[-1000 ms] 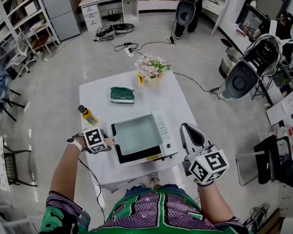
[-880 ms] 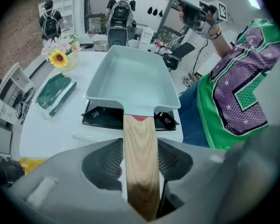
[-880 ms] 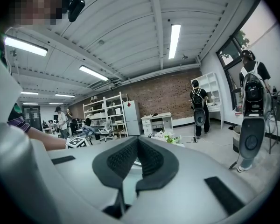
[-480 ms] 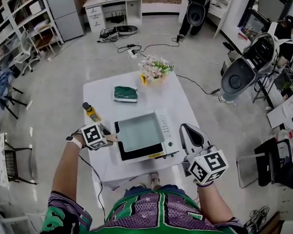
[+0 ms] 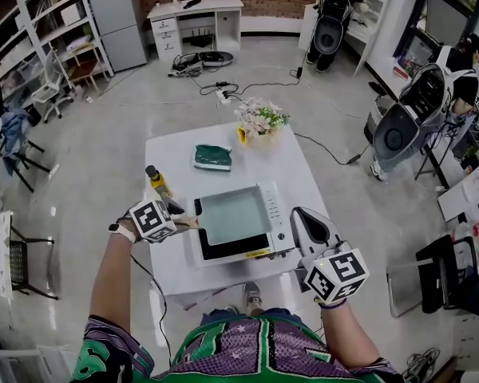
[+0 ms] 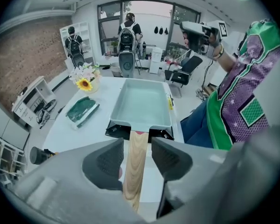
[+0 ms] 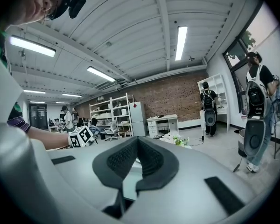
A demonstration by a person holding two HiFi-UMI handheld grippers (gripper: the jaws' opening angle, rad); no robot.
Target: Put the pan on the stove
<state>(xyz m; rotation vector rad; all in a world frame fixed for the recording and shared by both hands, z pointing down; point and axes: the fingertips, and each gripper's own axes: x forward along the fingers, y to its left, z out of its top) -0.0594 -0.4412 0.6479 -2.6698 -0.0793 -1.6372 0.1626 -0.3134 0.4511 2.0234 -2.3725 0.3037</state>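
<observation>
The pan (image 5: 233,214) is sitting on the stove (image 5: 275,214), which is occupying the near right part of the counter (image 5: 265,156). Its pale rectangular bed is covering most of the stove top, and its wooden handle (image 6: 136,157) is pointing toward the counter's left edge. The left hand-held gripper (image 5: 176,214) is straddling that handle. In the left gripper view the jaws are standing apart, with one pad lying against the wood and a thin strip of gap showing at the other, so the handle is not looking firmly pinched. The right hand-held gripper (image 5: 307,226) is hanging off the near right corner with its jaws together on nothing, taking no part. The placing is looking all but done, so the step in hand is probably settling the pan and letting go. Doing that well is likely meaning checking that the pan is lying flat and square to the stove's sides. The jaws should then be spreading wider until both pads are clearing the wood, and the gripper backing off straight along the handle's line. A sideways pull would be risking a pad catching the handle and swinging the pan round. The yellow bottle (image 5: 157,183) is standing near the left edge, just beyond the left gripper, so the retreat should be going toward the near edge, not the far one.
</observation>
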